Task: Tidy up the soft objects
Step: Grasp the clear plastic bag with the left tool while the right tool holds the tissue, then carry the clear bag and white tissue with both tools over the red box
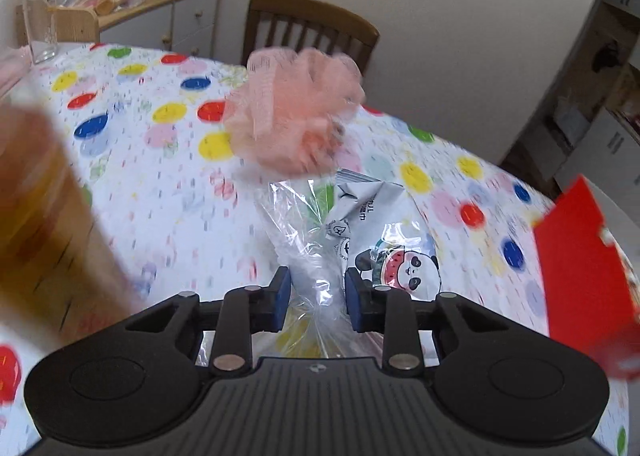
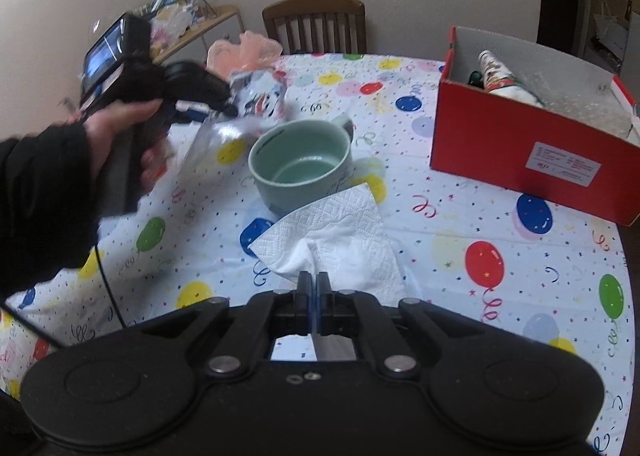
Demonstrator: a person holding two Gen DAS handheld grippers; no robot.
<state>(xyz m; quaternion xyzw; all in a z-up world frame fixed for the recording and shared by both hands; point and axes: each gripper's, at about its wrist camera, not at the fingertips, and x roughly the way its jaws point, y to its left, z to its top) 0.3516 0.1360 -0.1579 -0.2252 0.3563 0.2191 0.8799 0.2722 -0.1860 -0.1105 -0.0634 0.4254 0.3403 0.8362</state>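
Left wrist view: the left gripper [image 1: 318, 298] pinches the gathered neck of a clear plastic bag [image 1: 308, 240] holding a panda-print packet [image 1: 384, 252], above the table; light, crinkly, likely slippery.

Right wrist view: the right gripper [image 2: 313, 288], jaws pressed together, pinches a white napkin [image 2: 336, 240] by its edge; limp, tearable.

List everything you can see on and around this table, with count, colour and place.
Tablecloth: one, white with coloured balloons, over the table.
Box: one, red, far right, open, a printed roll inside.
Mug: one, pale green, centre.
Paper napkin: one, white, in front of the mug, pinched in the right gripper.
Wet-wipe pack: one, white with a panda, in a clear plastic bag.
Bath pouf: one, pink, behind the bag.
Chair: one, brown, far side.
Sideboard: one, wooden, cluttered.
Left gripper: black, jaws around the bag.
Right gripper: black, jaws shut.
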